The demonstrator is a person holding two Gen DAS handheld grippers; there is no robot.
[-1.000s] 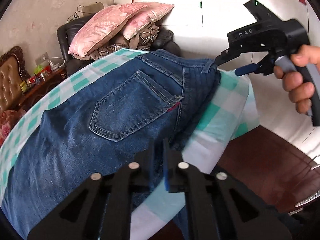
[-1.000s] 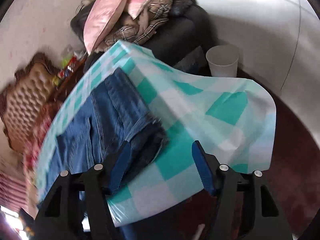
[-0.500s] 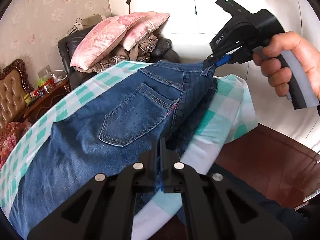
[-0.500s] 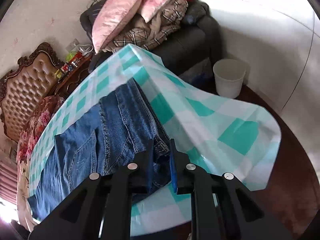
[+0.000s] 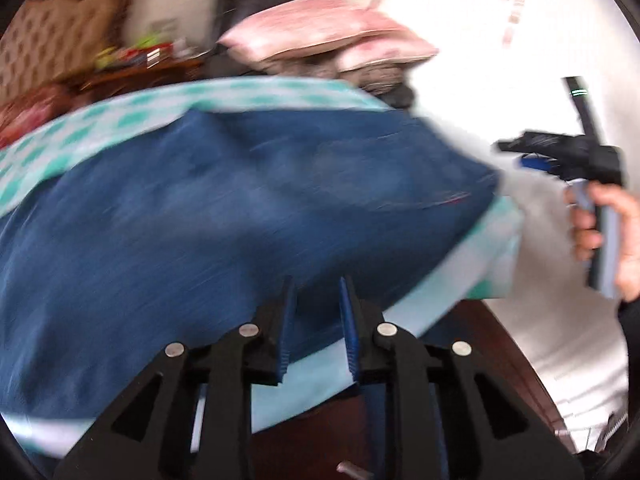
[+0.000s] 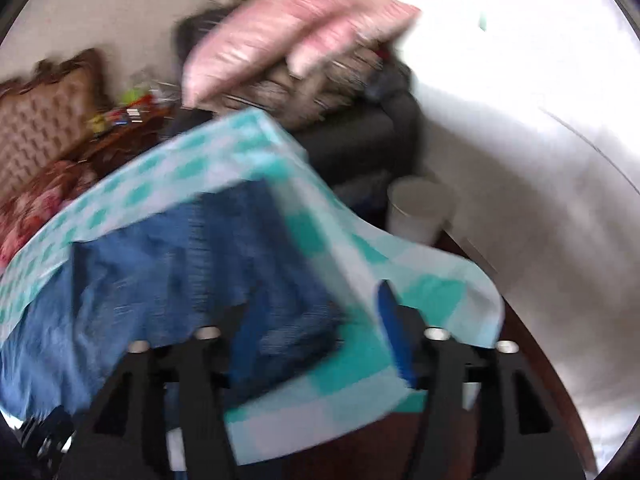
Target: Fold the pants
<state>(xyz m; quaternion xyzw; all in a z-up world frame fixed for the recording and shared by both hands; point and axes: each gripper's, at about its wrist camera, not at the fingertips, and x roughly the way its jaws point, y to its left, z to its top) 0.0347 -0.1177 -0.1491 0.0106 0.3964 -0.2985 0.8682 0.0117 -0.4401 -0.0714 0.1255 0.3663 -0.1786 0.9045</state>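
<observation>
- both views are motion-blurred; fine detail is not readable.
- pants (image 5: 240, 216): blue denim, spread flat on a table draped with a green-and-white checked cloth (image 5: 120, 120). one end lies near the corner of the table where the cloth hangs over the edge.
- in the right wrist view the pants (image 6: 180, 272) cover the near-left part of the cloth (image 6: 360, 360); bare cloth lies to their right and beyond them.
- left gripper (image 5: 316, 312): jaws parted by a narrow gap, nothing between them. the tips sit over the near edge of the pants, just above the cloth border; contact with the denim cannot be told.
- right gripper (image 6: 316, 320): jaws spread wide, nothing clamped. the left finger overlaps the dark end of the pants, the right finger sits over bare cloth.
- in the left wrist view the right gripper (image 5: 516, 152) is seen from the side, held by the person's hand (image 5: 604, 236), just beyond the end of the pants and apart from them.
- background: pink pillows (image 6: 288, 36) stacked on a dark armchair (image 6: 360, 144), a pale bin (image 6: 420, 210) on the floor beside the table, a tufted brown chair back (image 6: 44, 120) at the left.
</observation>
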